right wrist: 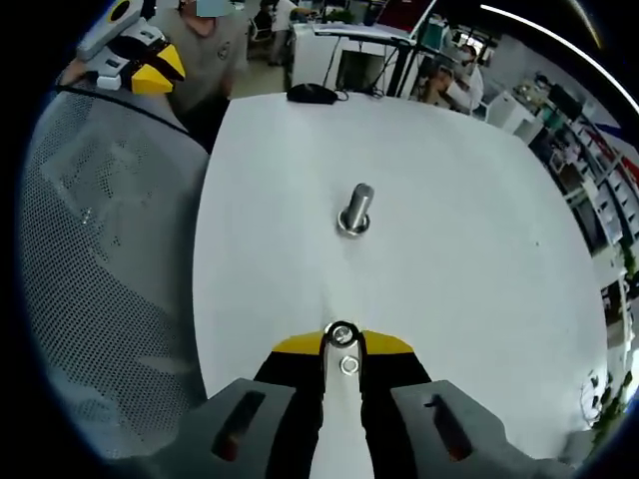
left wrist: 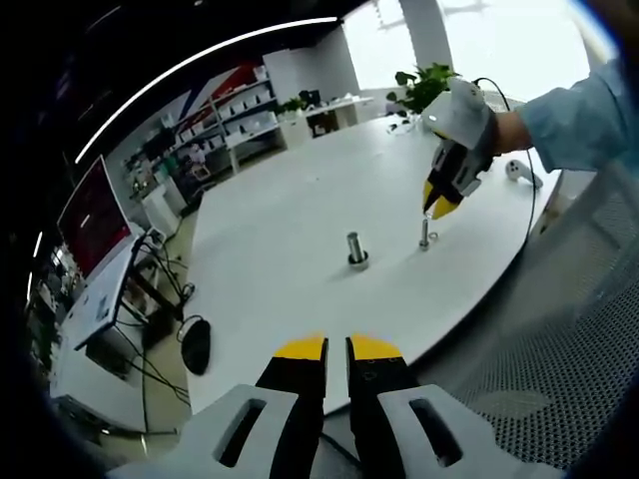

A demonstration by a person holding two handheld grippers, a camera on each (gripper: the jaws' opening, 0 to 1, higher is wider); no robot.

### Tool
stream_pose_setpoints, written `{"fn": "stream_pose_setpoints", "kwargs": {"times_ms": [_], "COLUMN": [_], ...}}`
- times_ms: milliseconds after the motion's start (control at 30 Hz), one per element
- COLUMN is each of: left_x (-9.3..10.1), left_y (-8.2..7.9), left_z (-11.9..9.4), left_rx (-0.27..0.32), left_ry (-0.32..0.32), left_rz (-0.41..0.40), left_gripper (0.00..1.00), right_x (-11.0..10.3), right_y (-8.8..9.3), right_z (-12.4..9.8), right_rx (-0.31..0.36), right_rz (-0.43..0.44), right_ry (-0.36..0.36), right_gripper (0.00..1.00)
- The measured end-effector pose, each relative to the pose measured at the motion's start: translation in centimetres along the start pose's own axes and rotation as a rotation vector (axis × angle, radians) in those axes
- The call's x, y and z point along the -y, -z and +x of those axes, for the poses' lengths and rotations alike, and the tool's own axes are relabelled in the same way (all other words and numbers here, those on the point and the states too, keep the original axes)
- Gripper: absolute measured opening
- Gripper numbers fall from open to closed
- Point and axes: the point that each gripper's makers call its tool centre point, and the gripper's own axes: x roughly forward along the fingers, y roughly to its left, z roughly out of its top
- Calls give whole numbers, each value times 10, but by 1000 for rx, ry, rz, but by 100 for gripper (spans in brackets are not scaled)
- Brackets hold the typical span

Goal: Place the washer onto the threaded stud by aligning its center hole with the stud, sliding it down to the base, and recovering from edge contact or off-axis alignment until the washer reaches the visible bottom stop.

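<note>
My right gripper (right wrist: 342, 344) is shut on a small metal washer (right wrist: 342, 334), pinched at the yellow tips. Just below the washer, in the gap between the jaws, the top of a thin threaded stud (right wrist: 349, 365) shows. In the left gripper view the right gripper (left wrist: 440, 208) hangs just above that thin stud (left wrist: 425, 238), which stands upright on the white table (left wrist: 280, 230). A thicker stud (left wrist: 356, 248) (right wrist: 355, 210) with a ring at its base stands farther in. My left gripper (left wrist: 336, 349) is shut on nothing, off the table's near edge.
A black mouse (left wrist: 196, 344) (right wrist: 312, 94) lies near the table's edge. A grey mesh chair (right wrist: 100, 259) (left wrist: 559, 349) stands close beside the table. A person (right wrist: 205, 50) is at the far side. A small white object (left wrist: 519, 170) lies near the right hand.
</note>
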Motion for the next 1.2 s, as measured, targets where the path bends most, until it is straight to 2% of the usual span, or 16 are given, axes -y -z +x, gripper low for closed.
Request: {"fn": "stream_pose_setpoints", "kwargs": {"times_ms": [167,900,1200], "left_x": [0,-1,-2], "left_y": [0,0,-1], "left_z": [0,0,0], "left_rx": [1,-1,4], "left_ry": [-1,-3,-7], "left_rz": [0,-2,-6], "left_gripper": [5,5,5], "right_x": [3,-1,-5], "right_y": [2,5,10], "right_z": [5,14,25], "right_rx": [-30,-82,-122], "right_rz": [-14,-51,-78], "right_ry": [-9,-58,-82], "right_gripper": [13,13,13]}}
